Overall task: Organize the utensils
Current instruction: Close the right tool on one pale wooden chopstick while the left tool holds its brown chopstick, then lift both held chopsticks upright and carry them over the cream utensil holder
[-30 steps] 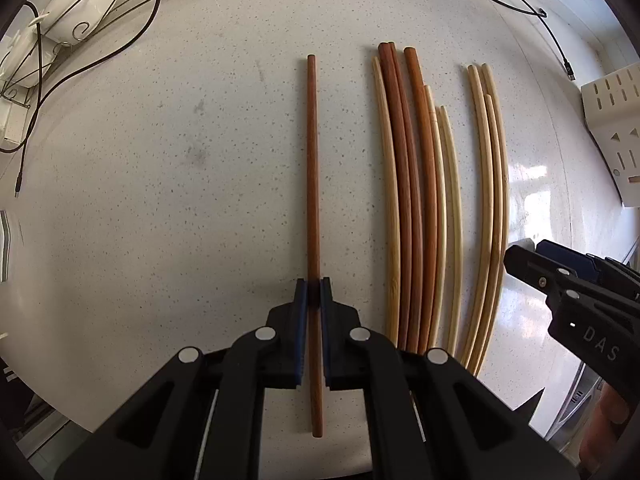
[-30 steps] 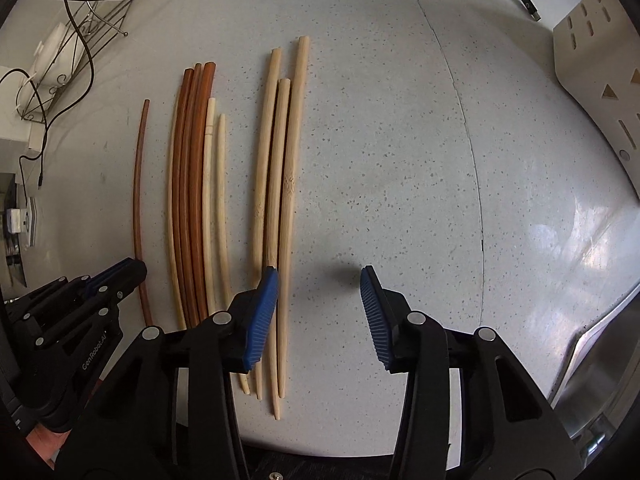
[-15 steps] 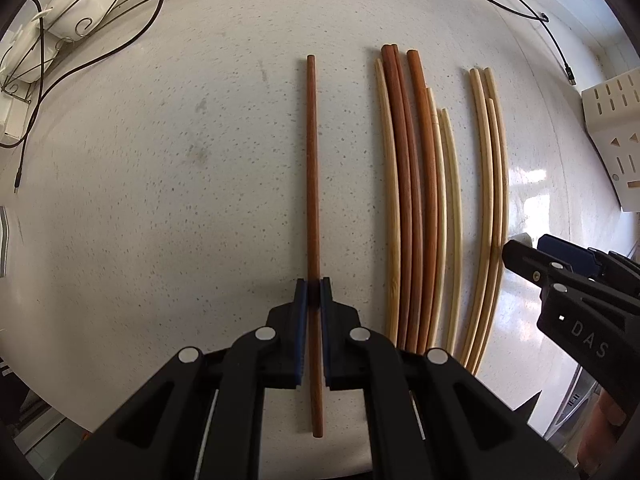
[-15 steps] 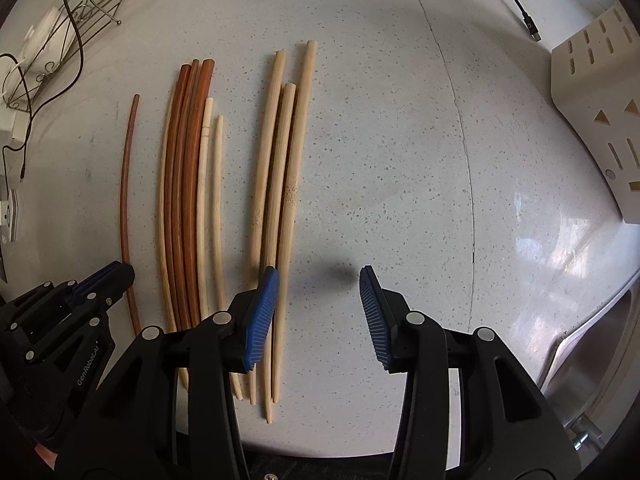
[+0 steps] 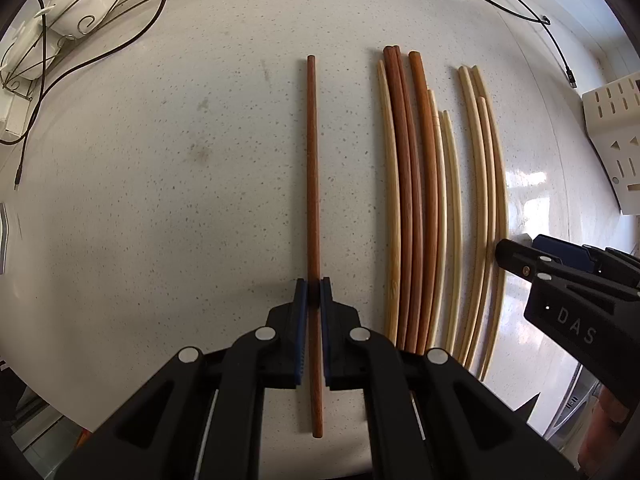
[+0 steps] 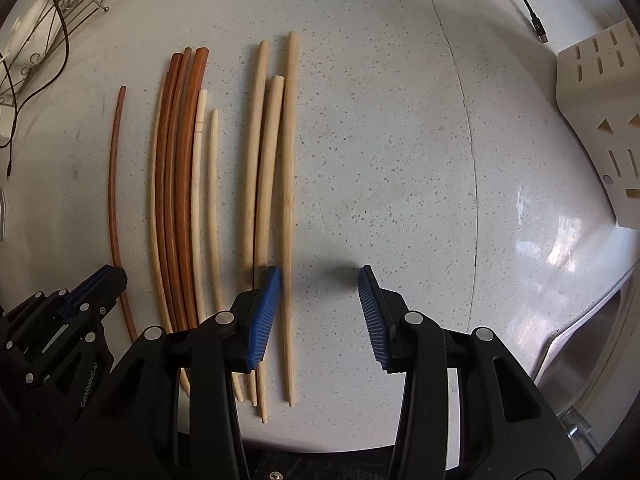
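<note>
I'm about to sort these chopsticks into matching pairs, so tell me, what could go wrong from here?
1. The left gripper pinches the dark chopstick well off its middle, so it may tip or slip when lifted.
2. The right gripper is open astride the outermost pale chopstick, with one pad beside two more pale sticks; closing could nudge or catch those too.

Lone chopstick (image 5: pixel 312 184) left of chopstick bundle (image 5: pixel 416 200)

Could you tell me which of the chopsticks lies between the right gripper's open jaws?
The outermost pale chopstick, on the sink side, apart from its two pale neighbours.
</note>
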Demonstrator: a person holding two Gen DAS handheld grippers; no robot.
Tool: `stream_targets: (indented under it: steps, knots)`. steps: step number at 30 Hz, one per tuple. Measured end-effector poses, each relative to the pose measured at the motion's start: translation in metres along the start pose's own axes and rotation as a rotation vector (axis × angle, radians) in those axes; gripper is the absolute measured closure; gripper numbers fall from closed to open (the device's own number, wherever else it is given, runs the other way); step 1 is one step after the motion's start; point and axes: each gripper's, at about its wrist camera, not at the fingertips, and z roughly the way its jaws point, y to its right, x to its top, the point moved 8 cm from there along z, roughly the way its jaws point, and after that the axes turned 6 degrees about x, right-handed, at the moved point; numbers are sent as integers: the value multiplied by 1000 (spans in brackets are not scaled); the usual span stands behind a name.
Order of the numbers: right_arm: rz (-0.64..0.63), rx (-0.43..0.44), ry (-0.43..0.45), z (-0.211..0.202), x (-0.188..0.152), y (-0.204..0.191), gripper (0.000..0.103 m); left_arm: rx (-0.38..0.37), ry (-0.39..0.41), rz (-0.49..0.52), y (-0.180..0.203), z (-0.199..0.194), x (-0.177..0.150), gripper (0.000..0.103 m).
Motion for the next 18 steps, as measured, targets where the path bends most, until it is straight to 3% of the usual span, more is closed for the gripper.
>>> stream_targets:
  steps: [6, 10, 13, 15, 18]
  knots:
    - [10, 25, -8, -4, 15, -1, 68, 1, -1, 1, 1, 0, 0, 97]
    - [-23, -6, -18, -5, 16, -5, 69, 4, -2, 2, 2, 1, 0, 97]
    - [-37, -31, -19, -7, 14, -16, 80, 6, -5, 5, 1, 1, 0, 97]
    - [-24, -34, -25, -9, 17, -17, 93, 10, -9, 10, 1, 1, 1, 97]
    - [-31, -6, -49, -12, 19, -25, 97, 32, -16, 35, 4, 2, 3, 97]
